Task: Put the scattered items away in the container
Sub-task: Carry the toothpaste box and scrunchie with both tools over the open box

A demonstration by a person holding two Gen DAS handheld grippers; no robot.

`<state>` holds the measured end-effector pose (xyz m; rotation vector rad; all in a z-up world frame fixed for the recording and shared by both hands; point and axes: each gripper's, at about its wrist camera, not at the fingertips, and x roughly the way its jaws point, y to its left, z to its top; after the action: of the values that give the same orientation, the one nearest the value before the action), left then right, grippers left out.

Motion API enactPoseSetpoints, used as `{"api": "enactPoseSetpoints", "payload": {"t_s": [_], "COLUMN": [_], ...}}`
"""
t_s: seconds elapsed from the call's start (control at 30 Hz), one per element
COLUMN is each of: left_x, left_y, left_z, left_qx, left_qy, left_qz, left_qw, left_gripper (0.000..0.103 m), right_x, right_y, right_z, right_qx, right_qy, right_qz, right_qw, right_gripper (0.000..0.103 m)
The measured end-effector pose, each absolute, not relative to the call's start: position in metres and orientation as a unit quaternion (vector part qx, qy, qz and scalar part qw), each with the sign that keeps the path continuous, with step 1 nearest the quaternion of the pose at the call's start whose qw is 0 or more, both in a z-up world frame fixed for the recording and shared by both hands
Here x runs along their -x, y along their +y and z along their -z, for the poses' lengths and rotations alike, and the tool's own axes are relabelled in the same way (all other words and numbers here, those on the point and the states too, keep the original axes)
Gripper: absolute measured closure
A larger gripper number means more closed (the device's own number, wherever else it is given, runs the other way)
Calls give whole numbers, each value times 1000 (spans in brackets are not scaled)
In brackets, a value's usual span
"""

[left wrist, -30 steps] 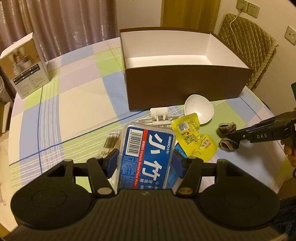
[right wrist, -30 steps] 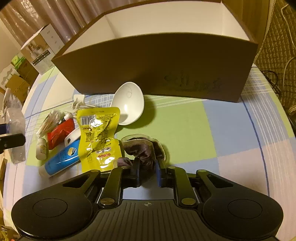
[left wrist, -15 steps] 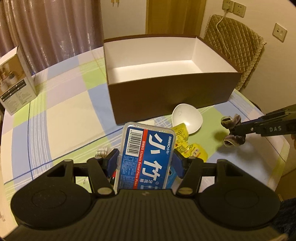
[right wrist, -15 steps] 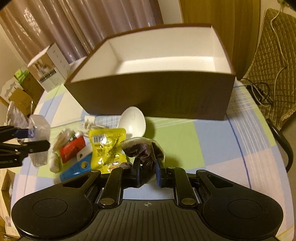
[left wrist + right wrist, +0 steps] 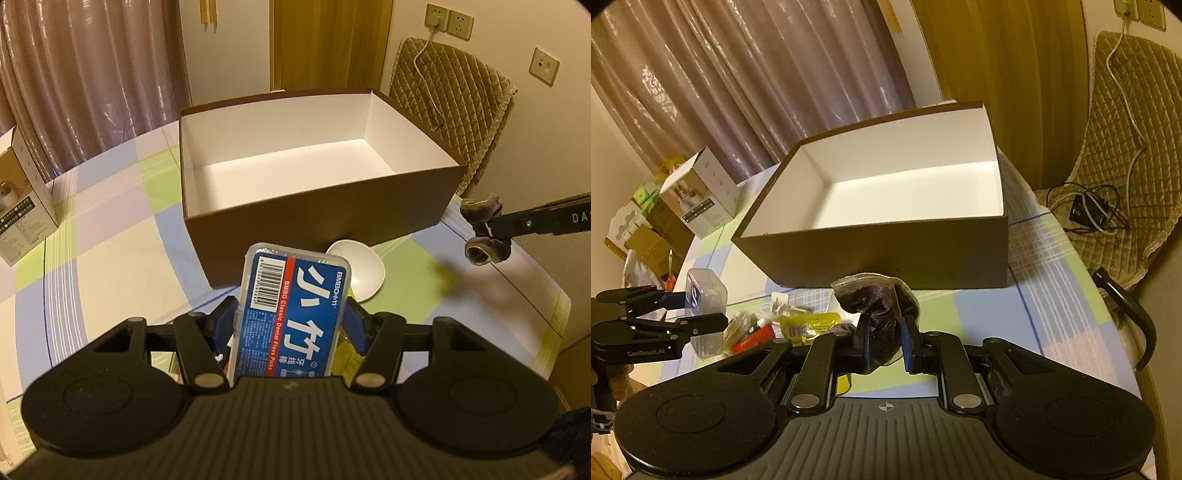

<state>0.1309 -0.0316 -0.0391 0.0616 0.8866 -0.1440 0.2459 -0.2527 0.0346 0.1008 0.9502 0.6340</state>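
A: Left gripper status?

B: Jaws clamped on the floss pick case, a clear plastic box with a blue and red label. Case is held up off the table, in front of the near wall of the brown box.

A: Right gripper?

B: Blue pads pinch the dark purple scrunchie. Scrunchie is lifted clear of the tablecloth, at the near wall of the brown box. In the left wrist view it hangs to the right of the box.

A: Box contents?

B: White interior, nothing visible inside.

A: Items on the table?

B: White dish just in front of the box. In the right wrist view, a yellow sachet, a red packet and small items I cannot identify lie in a cluster near the box's left corner. A carton stands at the far left of the table.
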Motion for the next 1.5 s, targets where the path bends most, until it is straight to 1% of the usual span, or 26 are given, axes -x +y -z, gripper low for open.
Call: {"api": "enactPoseSetpoints", "payload": {"t_s": [0.63,1.07,1.33,1.5], "left_x": [-159,-209,-257,-289], "left_y": [-37,-34,-45,-52], "left_z": [17,-12,-7,7], "left_qx": [-39,-56,-52,-52], "left_qy": [404,370,369,388], "left_qz": [53,47,59,71], "left_qw": [912,926,926,917], "left_gripper": [47,47,47,47], "right_x": [-277,-330,-366,-386], "right_y": [-258,-251,-222,-203], "right_z": [-65,-87,-76,-60], "right_qx": [-72,-74,-68,-35], "right_qy": [408,374,394,424], "right_qz": [-329,-335,-343,-337], "right_qw": [848,862,850,840], "right_gripper": [84,84,84,84]}}
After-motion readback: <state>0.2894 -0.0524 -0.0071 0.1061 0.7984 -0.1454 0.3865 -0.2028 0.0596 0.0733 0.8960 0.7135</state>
